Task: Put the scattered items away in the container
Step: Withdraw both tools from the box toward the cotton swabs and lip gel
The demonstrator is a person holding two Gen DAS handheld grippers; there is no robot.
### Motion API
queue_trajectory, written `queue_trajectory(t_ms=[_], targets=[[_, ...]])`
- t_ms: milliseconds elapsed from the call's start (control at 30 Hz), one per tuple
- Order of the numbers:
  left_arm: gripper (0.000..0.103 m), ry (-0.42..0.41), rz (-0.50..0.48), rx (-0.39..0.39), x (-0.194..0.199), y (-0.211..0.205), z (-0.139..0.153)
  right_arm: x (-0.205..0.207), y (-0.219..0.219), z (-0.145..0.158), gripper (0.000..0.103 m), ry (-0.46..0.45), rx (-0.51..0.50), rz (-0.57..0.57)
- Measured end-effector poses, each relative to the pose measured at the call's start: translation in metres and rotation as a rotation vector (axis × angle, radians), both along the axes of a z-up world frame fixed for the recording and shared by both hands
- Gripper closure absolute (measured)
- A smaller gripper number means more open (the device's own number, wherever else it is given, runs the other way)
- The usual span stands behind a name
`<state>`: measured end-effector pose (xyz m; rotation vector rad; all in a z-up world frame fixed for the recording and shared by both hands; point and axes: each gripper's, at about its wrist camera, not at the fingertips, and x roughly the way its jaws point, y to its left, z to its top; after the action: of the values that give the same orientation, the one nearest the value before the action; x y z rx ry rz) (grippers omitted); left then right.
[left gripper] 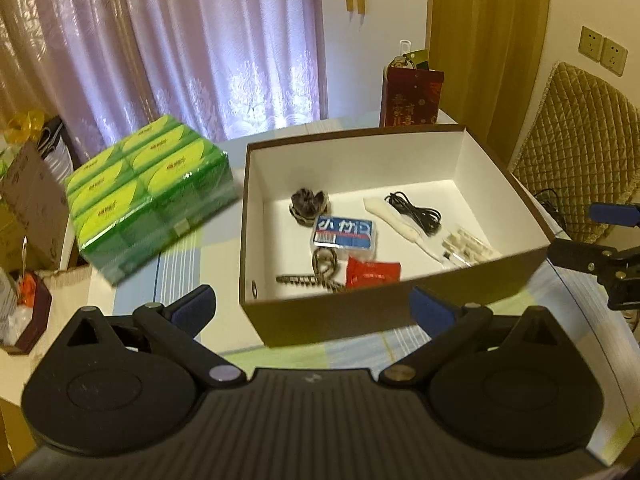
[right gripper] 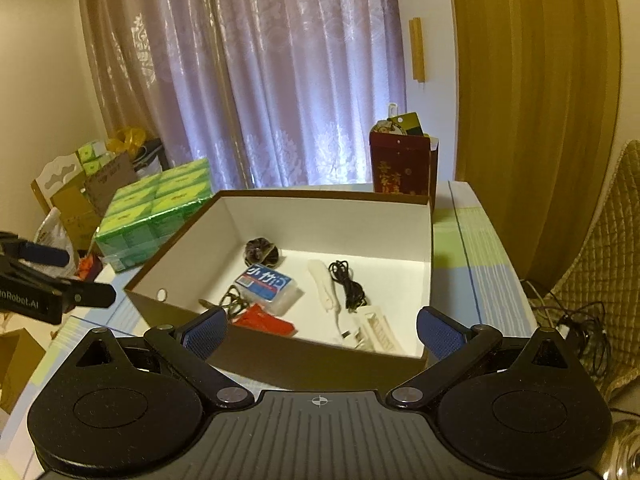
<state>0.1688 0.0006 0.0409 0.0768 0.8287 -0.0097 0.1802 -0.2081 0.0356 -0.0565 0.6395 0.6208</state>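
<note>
The left tool hovers just short of the near wall of the brown cardboard box, its blue-padded fingers spread wide and holding nothing. The right tool is likewise released, its pads far apart and empty, poised over the box's near edge; in the left wrist view it shows at the far right edge, beside the box's right corner. The box stands on a bench covered with a pale checked cloth, and its white interior holds the gathered items. A dark scrunchie lies toward the back left, with a blue-and-white packet just in front of it. A braided band lies near the front wall, touching a red sachet. To the right, a white elongated piece runs diagonally, a coiled black cable lies partly over it, and a small white ribbed part sits near the right front corner. A green shrink-wrapped pack of tissues rests on the bench just left of the box, apart from it. Behind the box stands a dark red gift bag, upright, in front of the lilac curtain. A quilted chair back shows on the right.
</note>
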Motion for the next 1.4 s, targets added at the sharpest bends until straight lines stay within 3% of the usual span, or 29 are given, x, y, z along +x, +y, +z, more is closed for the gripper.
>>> queue_trajectory(t_ms=[500,1400], targets=[[0.001,0.031,0.026,-0.040,-0.063,0.015,-0.003,-0.060,0.005,0.003,0.000,0.017,0.007,-0.023],[0.001,0.123,0.031,-0.020,-0.103,0.022,-0.035,-0.101,0.012,-0.039,0.000,0.136,-0.087,-0.031]])
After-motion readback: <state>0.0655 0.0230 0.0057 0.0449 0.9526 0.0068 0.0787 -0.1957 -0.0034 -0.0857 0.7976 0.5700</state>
